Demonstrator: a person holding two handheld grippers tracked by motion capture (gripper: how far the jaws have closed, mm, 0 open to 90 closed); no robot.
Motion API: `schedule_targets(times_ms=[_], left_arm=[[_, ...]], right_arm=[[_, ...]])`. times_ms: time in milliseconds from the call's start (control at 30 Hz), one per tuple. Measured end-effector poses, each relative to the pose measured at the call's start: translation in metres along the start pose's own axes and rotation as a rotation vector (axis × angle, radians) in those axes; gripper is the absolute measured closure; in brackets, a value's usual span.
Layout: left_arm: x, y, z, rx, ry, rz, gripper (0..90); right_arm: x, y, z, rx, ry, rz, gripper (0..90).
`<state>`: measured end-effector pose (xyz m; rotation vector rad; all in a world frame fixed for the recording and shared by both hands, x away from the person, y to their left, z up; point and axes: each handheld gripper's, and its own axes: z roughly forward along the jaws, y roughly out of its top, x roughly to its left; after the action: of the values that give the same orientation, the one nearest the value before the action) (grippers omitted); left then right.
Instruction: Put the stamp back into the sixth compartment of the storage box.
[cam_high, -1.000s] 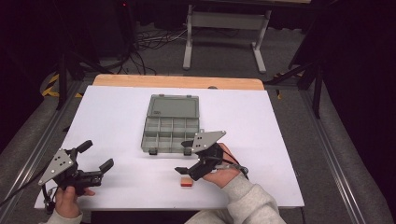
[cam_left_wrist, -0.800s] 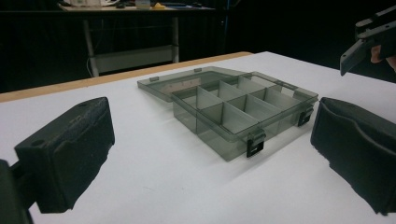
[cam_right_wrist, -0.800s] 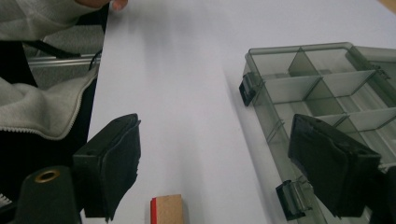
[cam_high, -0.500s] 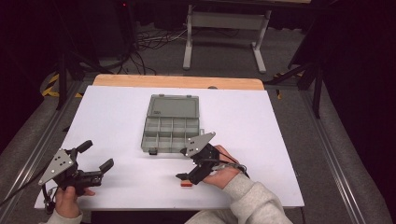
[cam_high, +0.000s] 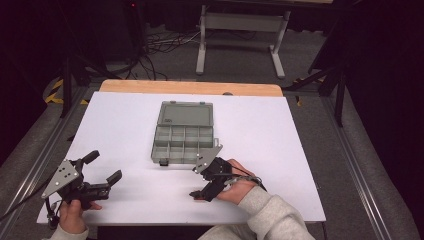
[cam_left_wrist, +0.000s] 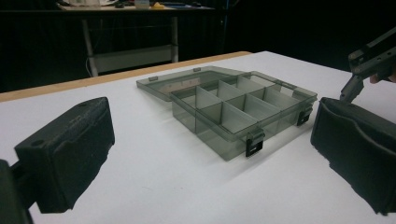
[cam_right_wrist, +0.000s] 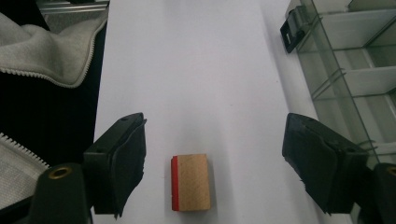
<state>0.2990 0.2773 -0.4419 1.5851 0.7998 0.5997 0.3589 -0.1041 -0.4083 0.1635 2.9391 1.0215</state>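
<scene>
- A small wooden block (cam_right_wrist: 190, 182) with one red edge is seen lying flat on the white bench (cam_high: 280, 145), at about 6 o'clock of the open compartment box (cam_high: 183, 135).
- The block is straddled by the right tool (cam_high: 201, 194); its jaws have just been closing, yet clear gaps remain on both sides.
- The left tool (cam_high: 101, 170) is held wide apart at 8 o'clock, with nothing gripped.

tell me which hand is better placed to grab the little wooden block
Right. The right gripper already straddles the wooden block, jaws just closing around it but not touching. The left gripper sits off to the side.
</scene>
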Motion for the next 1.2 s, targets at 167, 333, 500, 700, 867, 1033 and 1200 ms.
schedule_targets(times_ms=[167, 333, 500, 700, 867, 1033, 1200], left_arm=[[0.000, 0.000, 0.000, 0.002, 0.001, -0.001, 0.5], [0.000, 0.000, 0.000, 0.002, 0.001, 0.000, 0.4], [0.000, 0.000, 0.000, 0.000, 0.000, -0.002, 0.5], [0.000, 0.000, 0.000, 0.004, 0.000, 0.003, 0.5], [0.000, 0.000, 0.000, 0.005, -0.001, 0.003, 0.5], [0.000, 0.000, 0.000, 0.004, 0.001, 0.002, 0.5], [0.000, 0.000, 0.000, 0.004, 0.000, 0.002, 0.5]], right_arm=[[0.000, -0.001, 0.003, 0.034, 0.006, -0.010, 24.5], [0.001, -0.002, 0.006, 0.074, 0.018, -0.007, 26.9], [0.002, -0.003, 0.008, 0.108, 0.025, -0.014, 28.2], [0.003, -0.005, 0.010, 0.149, 0.038, -0.017, 30.5], [0.003, -0.006, 0.012, 0.177, 0.043, -0.023, 34.1], [0.004, -0.006, 0.013, 0.204, 0.051, -0.022, 36.6], [0.005, -0.007, 0.014, 0.231, 0.052, -0.025, 40.0]])
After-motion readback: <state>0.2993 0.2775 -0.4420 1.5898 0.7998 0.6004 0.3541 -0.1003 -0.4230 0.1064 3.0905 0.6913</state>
